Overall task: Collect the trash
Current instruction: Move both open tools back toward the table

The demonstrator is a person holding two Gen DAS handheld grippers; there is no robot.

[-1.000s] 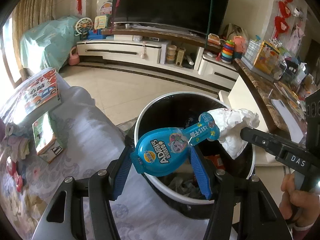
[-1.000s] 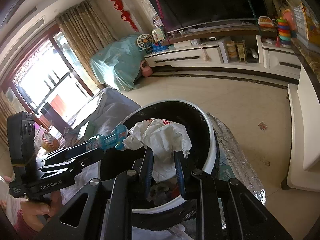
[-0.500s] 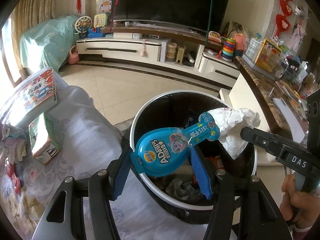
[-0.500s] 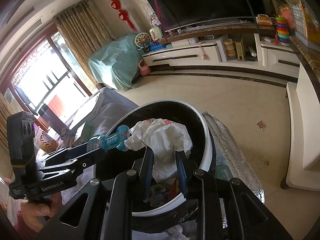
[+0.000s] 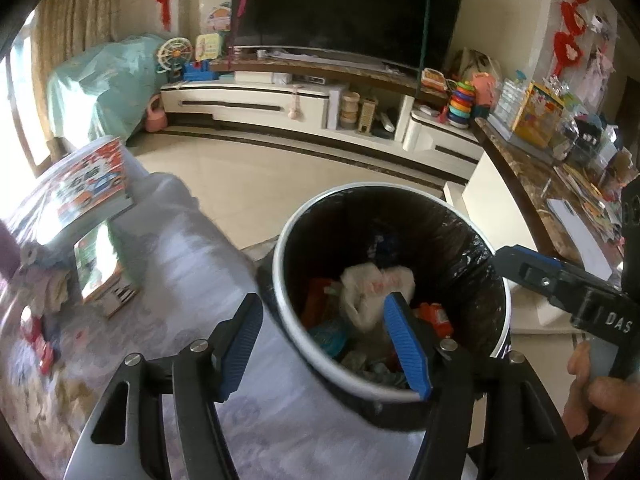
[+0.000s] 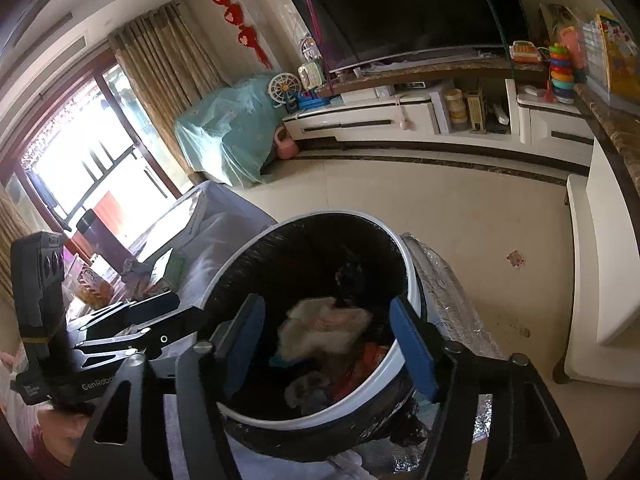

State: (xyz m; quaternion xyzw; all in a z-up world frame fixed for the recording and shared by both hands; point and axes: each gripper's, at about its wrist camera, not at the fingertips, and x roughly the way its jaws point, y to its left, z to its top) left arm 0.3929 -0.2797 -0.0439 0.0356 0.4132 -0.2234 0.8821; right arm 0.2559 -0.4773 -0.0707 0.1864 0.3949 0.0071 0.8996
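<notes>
Both claws have just let go over the trash bin (image 5: 280, 280): the left claw (image 5: 324, 344) and right claw (image 6: 328, 344) are opening, nothing between them. The white bag (image 5: 376, 284) and blue pouch (image 5: 328, 334) now lie inside, so this load looks collected.

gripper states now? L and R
Left gripper: opening, nothing between the fingers.
Right gripper: opening, empty; white bag dropped in bin.

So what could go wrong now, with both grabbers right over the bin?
1. The bin stands right at the edge of the covered seat; either hand-held gripper pulling away could knock its rim and tip it.
2. The white bag lies loosely on top of the other rubbish. The left hand-held gripper and right hand-held gripper are both opening with nothing between their jaws; dipping lower could snag the bag or the black liner.
</notes>
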